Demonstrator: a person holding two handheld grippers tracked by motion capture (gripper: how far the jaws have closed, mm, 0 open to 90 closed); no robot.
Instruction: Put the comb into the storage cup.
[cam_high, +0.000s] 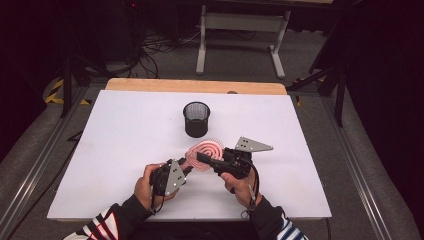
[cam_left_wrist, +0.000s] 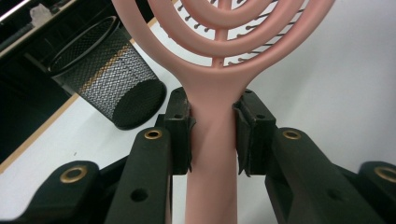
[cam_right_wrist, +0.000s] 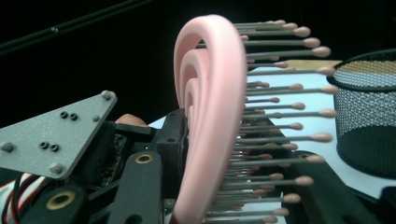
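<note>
The counter (cam_high: 125, 150) carries a mesh cup (cam_high: 196, 119) at centre. Below it, the pink brush (cam_high: 206, 149) hangs between both tongs: left tongs (cam_left_wrist: 212, 135) clamp its handle, right tongs (cam_right_wrist: 224, 158) clamp the head. Pulling against each other may bend bristles or twist the brush loose.

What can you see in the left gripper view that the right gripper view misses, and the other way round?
The left gripper view shows the pink plastic hairbrush flat on, with its ringed head and its handle clamped between that gripper's black pads. The right gripper view shows the brush edge-on, its grey bristles with rounded tips sticking sideways, plus the other gripper's grey three-cornered plate. Both show the brush, the black wire-mesh cup and the white table.
</note>
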